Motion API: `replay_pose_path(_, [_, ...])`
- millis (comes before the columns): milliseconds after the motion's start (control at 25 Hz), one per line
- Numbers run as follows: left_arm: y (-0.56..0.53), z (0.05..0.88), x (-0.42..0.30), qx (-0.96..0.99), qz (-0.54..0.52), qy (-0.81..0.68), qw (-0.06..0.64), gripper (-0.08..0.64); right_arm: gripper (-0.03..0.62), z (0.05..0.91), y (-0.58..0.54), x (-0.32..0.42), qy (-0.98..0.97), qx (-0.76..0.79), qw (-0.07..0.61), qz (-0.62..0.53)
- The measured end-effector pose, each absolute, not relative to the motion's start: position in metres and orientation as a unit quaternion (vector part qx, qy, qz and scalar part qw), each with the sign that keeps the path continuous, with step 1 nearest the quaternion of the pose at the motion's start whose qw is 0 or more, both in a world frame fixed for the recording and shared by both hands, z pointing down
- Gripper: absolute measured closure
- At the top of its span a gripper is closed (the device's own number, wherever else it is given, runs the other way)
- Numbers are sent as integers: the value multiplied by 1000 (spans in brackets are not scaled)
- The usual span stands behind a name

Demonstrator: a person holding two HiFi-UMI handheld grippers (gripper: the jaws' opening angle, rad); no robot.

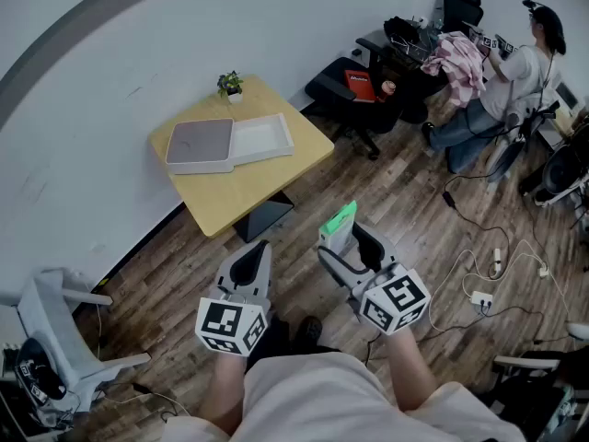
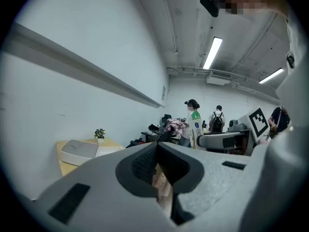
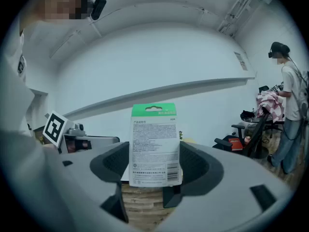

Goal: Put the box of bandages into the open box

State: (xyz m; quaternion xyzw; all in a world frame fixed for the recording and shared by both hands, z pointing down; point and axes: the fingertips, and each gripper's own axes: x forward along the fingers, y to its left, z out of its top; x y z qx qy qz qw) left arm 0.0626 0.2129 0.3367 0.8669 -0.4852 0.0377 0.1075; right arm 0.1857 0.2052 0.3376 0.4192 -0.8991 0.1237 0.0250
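- Box of bandages (image 3: 155, 144): flat card pack with a green header and white printed back. It stands upright, long axis vertical, gripped across its width by the right claw (image 3: 155, 170), jaws spread wide.
- Open box (image 1: 260, 138): shallow white tray with a grey lid alongside, on the yellow worktop (image 1: 244, 187), well ahead and leftward of the pack.
- Left claw (image 2: 157, 166): closed, empty.

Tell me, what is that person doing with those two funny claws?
A person is standing up and holding a claw in each hand. The right claw is gripping the box of bandages, which is white with a green top. The left claw is shut and has nothing in it. The open box sits on the yellow table across the floor, near a little plant. The bandages are not in it yet.
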Motion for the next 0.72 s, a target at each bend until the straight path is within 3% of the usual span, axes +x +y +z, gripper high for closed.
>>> replay_pose_path(720, [235, 336, 61, 858, 38, -503, 100, 557, 262, 341, 227, 181, -910, 397, 29, 119])
